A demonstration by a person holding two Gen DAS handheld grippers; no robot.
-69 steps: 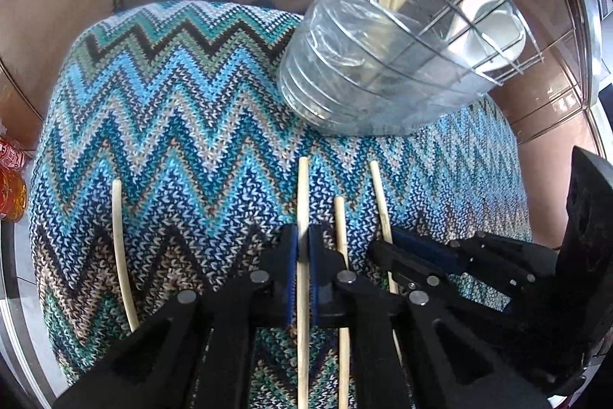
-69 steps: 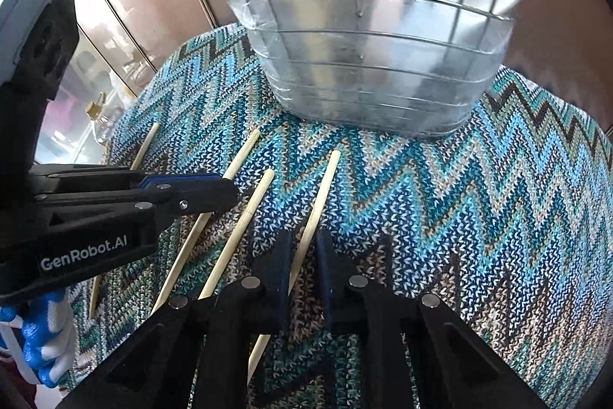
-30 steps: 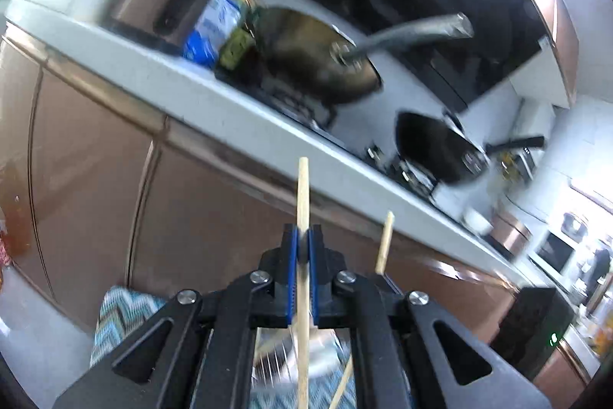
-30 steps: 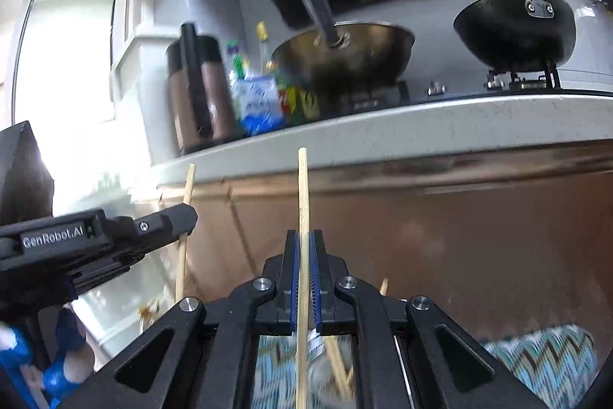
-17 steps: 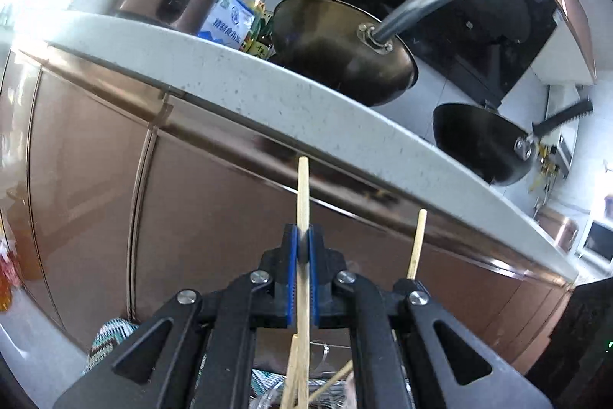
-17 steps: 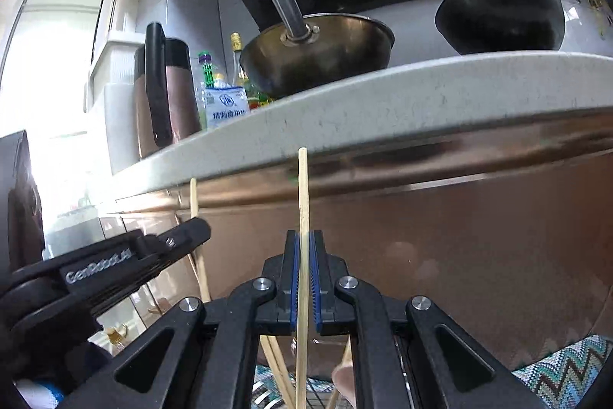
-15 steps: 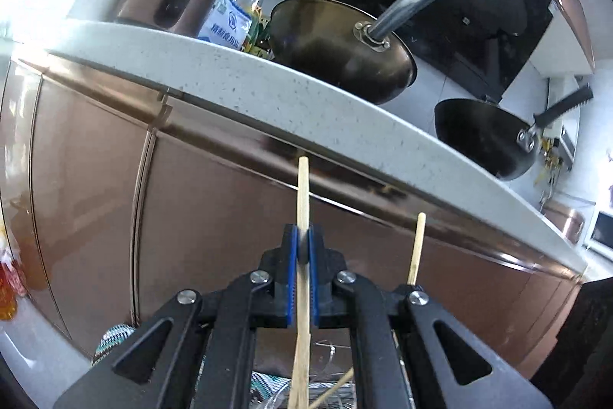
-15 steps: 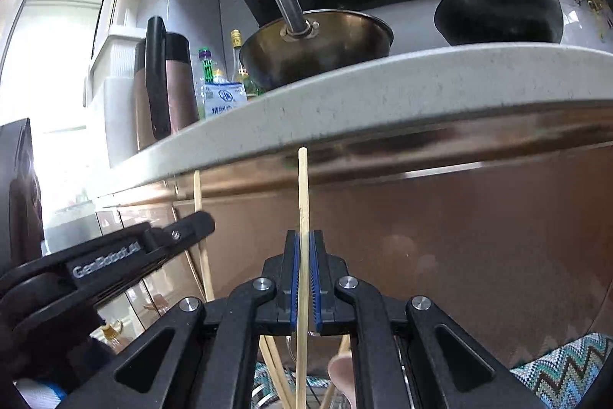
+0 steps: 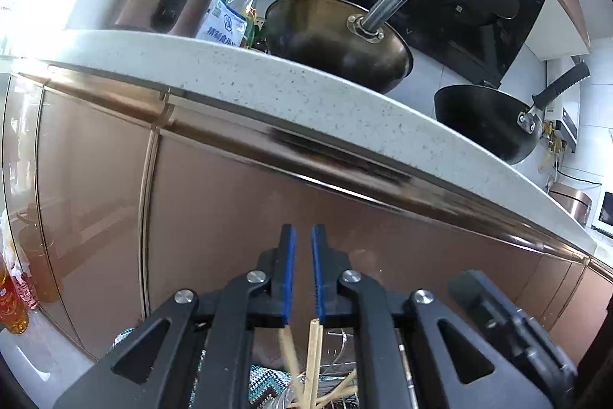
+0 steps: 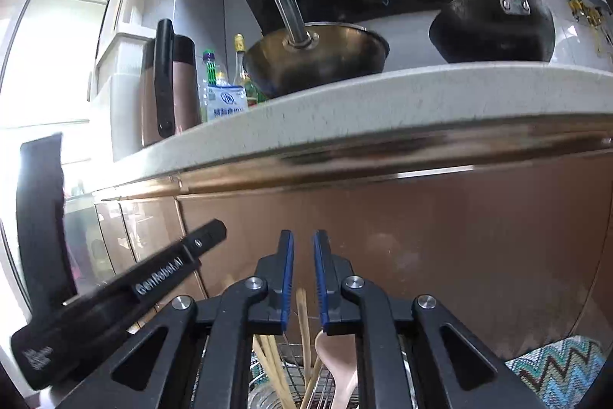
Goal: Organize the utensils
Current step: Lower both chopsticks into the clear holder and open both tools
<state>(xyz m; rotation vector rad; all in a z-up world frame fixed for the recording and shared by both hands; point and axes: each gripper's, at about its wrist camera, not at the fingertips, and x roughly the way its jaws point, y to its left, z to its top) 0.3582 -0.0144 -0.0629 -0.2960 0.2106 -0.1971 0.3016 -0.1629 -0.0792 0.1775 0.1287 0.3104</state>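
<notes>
Now both grippers, left [image 9: 300,271] and right [image 10: 304,275], have fingers parted, grasping nothing. Chopsticks [image 10: 304,324] stand in the wire basket [image 10: 291,370] directly below. Judgement: withdraw straight up, avoiding the upright ends.

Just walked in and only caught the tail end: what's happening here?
A person is sorting utensils with two handheld grippers. Both the left gripper and right gripper are open and hold nothing. Below them, chopsticks and a spoon stand in the wire basket.
</notes>
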